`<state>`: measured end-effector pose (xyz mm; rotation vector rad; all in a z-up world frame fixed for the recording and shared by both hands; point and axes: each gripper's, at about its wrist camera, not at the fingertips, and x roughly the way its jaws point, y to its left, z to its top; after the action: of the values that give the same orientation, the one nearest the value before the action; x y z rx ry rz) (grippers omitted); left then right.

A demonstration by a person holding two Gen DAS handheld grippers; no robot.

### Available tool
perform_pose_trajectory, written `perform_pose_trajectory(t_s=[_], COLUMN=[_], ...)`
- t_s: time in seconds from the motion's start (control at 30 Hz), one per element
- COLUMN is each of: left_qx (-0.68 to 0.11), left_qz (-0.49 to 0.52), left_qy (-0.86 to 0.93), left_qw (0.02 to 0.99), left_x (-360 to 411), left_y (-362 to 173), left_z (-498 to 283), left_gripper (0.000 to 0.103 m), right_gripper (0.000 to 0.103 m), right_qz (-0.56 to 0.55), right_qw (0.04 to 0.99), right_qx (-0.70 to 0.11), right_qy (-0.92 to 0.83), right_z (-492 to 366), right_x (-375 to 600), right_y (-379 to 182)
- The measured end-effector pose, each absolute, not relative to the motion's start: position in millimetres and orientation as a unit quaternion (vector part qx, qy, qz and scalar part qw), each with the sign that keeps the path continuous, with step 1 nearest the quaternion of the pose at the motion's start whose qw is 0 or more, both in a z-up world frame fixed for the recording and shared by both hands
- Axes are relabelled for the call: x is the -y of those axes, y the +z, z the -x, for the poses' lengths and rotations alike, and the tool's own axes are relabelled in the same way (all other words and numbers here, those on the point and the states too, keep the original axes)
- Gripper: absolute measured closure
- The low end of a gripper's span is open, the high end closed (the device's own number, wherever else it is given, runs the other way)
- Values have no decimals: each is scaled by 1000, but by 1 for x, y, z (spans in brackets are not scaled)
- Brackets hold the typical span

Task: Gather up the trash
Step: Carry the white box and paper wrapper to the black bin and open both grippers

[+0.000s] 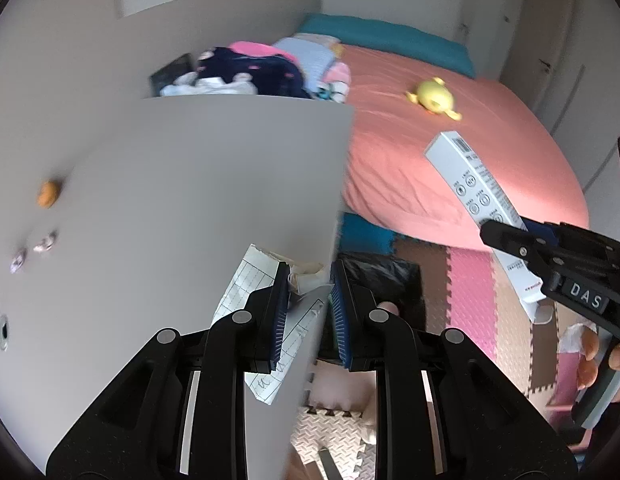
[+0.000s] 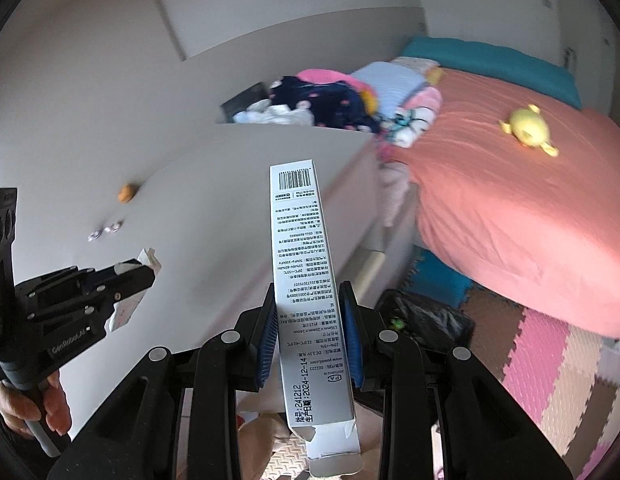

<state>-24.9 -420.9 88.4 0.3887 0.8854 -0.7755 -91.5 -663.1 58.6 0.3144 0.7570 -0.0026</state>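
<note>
Soft even daylight; strong fisheye curvature, dark corner vignette; slight motion blur throughout.

White long box (image 2: 300, 264), black barcode and black print. White paper (image 1: 250, 292) with grey ruled grid, creased. Grey-white table (image 1: 170, 184); small orange ball (image 1: 48, 193) far left on it. Salmon-pink bed cover (image 1: 450, 152), teal pillow (image 1: 390, 40) at far end. Yellow plush toy (image 1: 432, 98). Navy cloth with pink dots (image 2: 334, 104) in clothes pile, pale blue stripes beside. Floor mats (image 2: 550, 360) pink, brown, cream, blue. Black bin bag (image 2: 426, 316). Black grippers, blue ribbed pads (image 2: 354, 344).
</note>
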Motion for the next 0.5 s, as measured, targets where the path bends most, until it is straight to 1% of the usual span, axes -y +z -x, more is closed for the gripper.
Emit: perform_pose_trajectory(t_s=[0.2,0.5], left_qx=[-416,-430], left_qz=[-217,-254], left_qy=[-399,-424], left_qw=[788,755], left_x=[468,522], left_y=[73,42], left_z=[61,89], left_gripper=[82,82], right_gripper=[72,72], right_qz=[-173,-210], right_qw=[910,897], right_qx=[-375,-383], right_qy=[-38,-74], right_z=[116,135], right_x=[704,752], right_y=[38,9])
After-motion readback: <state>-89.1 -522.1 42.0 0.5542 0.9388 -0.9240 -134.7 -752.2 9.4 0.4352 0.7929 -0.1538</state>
